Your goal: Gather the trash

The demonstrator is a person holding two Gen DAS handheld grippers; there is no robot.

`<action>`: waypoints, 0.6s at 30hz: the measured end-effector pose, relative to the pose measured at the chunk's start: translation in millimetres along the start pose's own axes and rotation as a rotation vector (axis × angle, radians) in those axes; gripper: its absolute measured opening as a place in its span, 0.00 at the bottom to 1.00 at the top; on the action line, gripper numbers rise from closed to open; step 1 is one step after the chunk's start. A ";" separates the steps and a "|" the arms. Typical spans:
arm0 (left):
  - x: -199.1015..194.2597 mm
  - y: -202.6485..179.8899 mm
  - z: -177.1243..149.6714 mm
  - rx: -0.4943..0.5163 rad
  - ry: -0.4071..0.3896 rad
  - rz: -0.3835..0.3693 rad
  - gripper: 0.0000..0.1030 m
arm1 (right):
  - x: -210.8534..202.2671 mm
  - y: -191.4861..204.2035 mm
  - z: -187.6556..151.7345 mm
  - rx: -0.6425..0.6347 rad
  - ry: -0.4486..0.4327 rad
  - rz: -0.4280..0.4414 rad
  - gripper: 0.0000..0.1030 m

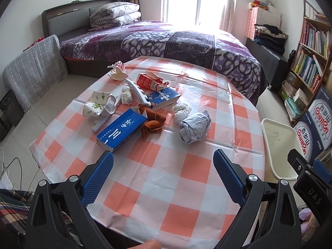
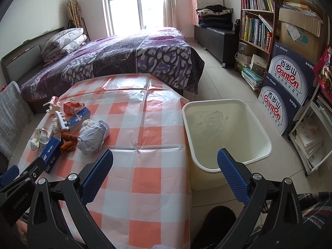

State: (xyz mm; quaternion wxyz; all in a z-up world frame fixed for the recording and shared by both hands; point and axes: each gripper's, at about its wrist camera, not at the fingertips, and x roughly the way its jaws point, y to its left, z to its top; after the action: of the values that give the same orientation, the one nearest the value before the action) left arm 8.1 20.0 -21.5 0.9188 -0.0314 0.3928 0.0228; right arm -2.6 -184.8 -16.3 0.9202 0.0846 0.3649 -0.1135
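Trash lies in a pile on the checked table (image 1: 166,166): a crumpled grey paper ball (image 1: 194,127), a white tissue wad (image 1: 181,111), orange peel (image 1: 152,121), two blue boxes (image 1: 121,131) (image 1: 164,98), a torn red carton (image 1: 149,81), crushed paper cups (image 1: 99,103) and white foam pieces (image 1: 138,92). My left gripper (image 1: 164,161) is open and empty above the near table. My right gripper (image 2: 165,158) is open and empty, over the table's right edge beside the cream bin (image 2: 226,137). The paper ball also shows in the right wrist view (image 2: 93,138).
The bin (image 1: 278,145) stands on the floor right of the table. A bed (image 2: 116,58) lies behind the table. A bookshelf (image 2: 257,25) and stacked water cartons (image 2: 288,87) stand at the right. A grey padded chair (image 1: 33,72) is at the left.
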 end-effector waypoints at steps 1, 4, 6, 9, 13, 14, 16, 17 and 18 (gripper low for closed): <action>1.4 2.3 2.9 -0.005 0.009 0.004 0.91 | 1.3 0.9 2.6 0.007 0.014 0.001 0.93; 5.4 9.1 16.8 -0.008 0.041 0.015 0.91 | 11.3 4.8 14.7 0.004 0.065 0.004 0.93; 12.9 13.1 27.5 -0.003 0.083 0.019 0.91 | 19.3 8.3 22.7 0.004 0.114 0.015 0.93; 33.0 19.6 44.7 0.032 0.175 0.042 0.91 | 37.1 17.6 32.7 -0.001 0.218 0.048 0.93; 62.7 32.7 64.9 0.087 0.290 0.057 0.91 | 68.3 27.9 51.5 0.021 0.358 0.108 0.93; 70.2 37.1 69.7 0.095 0.314 0.061 0.91 | 75.5 30.5 53.2 0.032 0.391 0.123 0.93; 84.3 48.6 79.0 0.089 0.350 0.063 0.91 | 92.2 35.5 56.9 0.051 0.462 0.157 0.93; 91.9 54.8 83.0 0.077 0.370 0.061 0.91 | 100.6 38.4 56.5 0.063 0.497 0.169 0.93; 99.9 61.4 86.4 0.059 0.398 0.055 0.91 | 109.1 41.7 54.6 0.083 0.530 0.182 0.93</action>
State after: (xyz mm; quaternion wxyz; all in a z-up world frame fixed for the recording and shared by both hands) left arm 135.2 89.4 -36.6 0.8227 0.0023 0.5678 0.0298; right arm 121.5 -173.9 -49.4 0.7947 0.1813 0.5789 -0.0188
